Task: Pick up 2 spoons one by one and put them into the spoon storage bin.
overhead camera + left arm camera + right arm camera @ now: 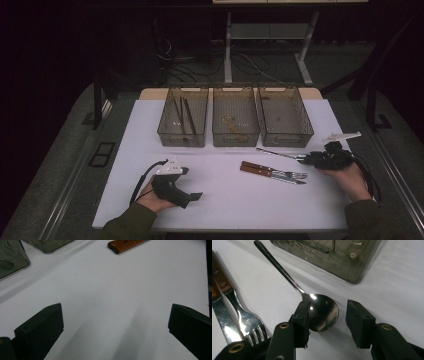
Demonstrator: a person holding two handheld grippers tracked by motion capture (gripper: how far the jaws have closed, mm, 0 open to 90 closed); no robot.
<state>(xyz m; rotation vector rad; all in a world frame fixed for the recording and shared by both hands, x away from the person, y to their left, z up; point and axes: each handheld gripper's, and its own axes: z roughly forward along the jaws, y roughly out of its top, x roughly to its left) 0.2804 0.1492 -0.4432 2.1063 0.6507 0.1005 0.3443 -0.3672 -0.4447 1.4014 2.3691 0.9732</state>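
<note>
**Spoon bowl between parted jaws at the table's right**

High view: three smoky clear bins [236, 122] stand side by side at the far edge of the white table [225, 195]. The left bin holds a few dark sticks, the middle one something pale; what is in the right one is too faint to tell. In front of them lie one spoon [277, 153] and, just nearer, a wooden-handled fork [272, 171] and knife [270, 176] side by side. The right gripper [306, 159] sits at the spoon's bowl end. The left gripper [192, 187] rests well apart on bare table.

Left gripper view: its jaws stand wide apart over bare white surface with nothing between them; two wooden handle ends show at the top edge.

Right gripper view: one shiny steel spoon with a thin dark handle lies on the table, its round bowl between the parted jaws. The left jaw overlaps the bowl's edge; the right stands clear of it. The fork and knife lie beside the left jaw, a bin corner beyond.
</note>
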